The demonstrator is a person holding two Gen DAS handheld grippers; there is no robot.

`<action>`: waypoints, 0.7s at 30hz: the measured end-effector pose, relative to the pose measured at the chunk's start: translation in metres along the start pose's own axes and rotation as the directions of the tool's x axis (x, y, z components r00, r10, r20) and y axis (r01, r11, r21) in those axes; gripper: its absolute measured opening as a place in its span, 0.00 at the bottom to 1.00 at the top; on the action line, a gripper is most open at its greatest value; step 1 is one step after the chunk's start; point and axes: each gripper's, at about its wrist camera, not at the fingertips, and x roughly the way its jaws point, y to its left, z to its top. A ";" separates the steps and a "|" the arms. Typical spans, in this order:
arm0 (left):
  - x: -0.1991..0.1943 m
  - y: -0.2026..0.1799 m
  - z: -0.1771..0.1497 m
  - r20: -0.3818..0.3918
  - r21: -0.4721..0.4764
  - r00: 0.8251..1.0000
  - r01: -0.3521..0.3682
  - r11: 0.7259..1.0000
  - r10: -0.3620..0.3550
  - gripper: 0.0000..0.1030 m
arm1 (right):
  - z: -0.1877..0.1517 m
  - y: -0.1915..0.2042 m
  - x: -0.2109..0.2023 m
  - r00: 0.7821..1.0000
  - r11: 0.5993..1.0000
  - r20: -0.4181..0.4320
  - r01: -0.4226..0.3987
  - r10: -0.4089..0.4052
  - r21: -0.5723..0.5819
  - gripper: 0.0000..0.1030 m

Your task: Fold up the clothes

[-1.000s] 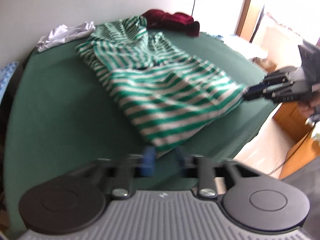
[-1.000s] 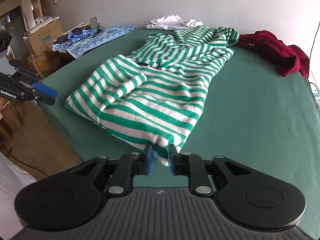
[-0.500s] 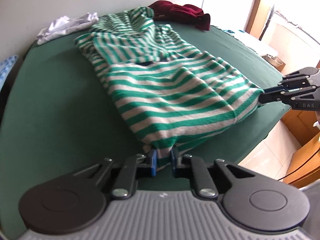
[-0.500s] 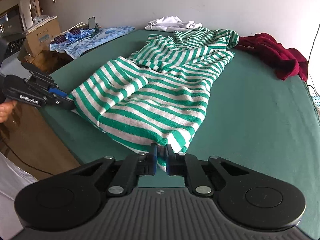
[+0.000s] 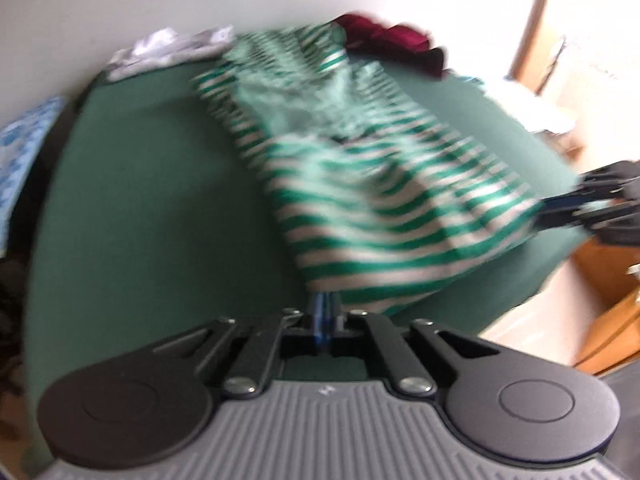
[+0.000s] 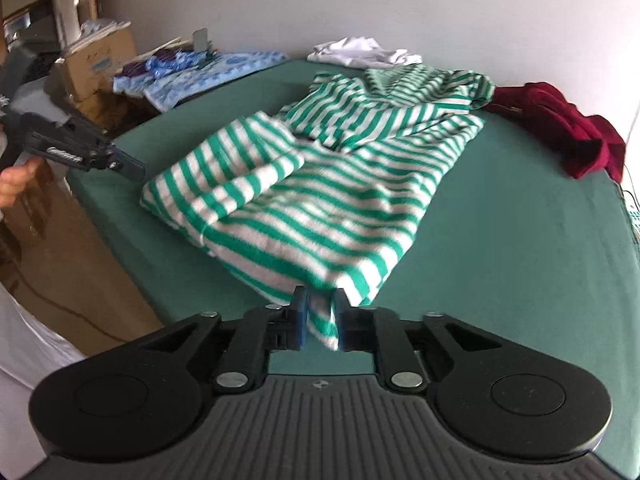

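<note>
A green-and-white striped garment (image 6: 340,184) lies loosely bunched on the green table (image 6: 500,240). My right gripper (image 6: 320,312) is at its near hem. Its jaws are opening, and the hem corner hangs loose between the parted pads. In the blurred left wrist view the garment (image 5: 380,208) reaches the tips of my left gripper (image 5: 324,312). Its jaws are opening too, with only a narrow gap and no cloth clearly between them. From the right wrist view the left gripper (image 6: 138,168) sits just off the garment's left corner, which rests flat. The right gripper (image 5: 552,210) touches the far right corner.
A dark red garment (image 6: 568,136) and a white one (image 6: 360,50) lie at the table's far edge by the wall. A blue patterned cloth (image 6: 208,68) and cardboard boxes (image 6: 100,60) stand beyond the left side. The table's near edge drops to the floor. A hand (image 6: 16,180) holds the left gripper.
The right pads have spread apart on the hem they pinched. The left gripper has come off the garment's corner, which now lies on the table, and its pads stand closer together.
</note>
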 end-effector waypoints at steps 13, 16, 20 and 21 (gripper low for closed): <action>0.042 -0.026 0.002 -0.050 0.131 0.998 -0.026 0.991 0.032 0.12 | 0.006 0.007 0.031 0.998 0.999 -0.031 0.052 -0.052 0.001 0.00; 0.036 -0.016 0.000 -0.062 0.122 0.998 -0.012 0.992 0.020 0.11 | 0.011 -0.003 0.018 0.996 0.996 -0.020 0.086 -0.086 0.013 0.00; 0.035 -0.014 0.000 -0.063 0.146 0.997 -0.031 0.989 0.040 0.10 | 0.008 -0.019 0.015 0.983 0.984 -0.043 0.180 -0.179 0.018 0.00; 0.035 -0.014 0.000 -0.065 0.147 0.997 -0.030 0.989 0.039 0.10 | 0.006 -0.025 0.013 0.983 0.983 -0.049 0.179 -0.177 0.046 0.00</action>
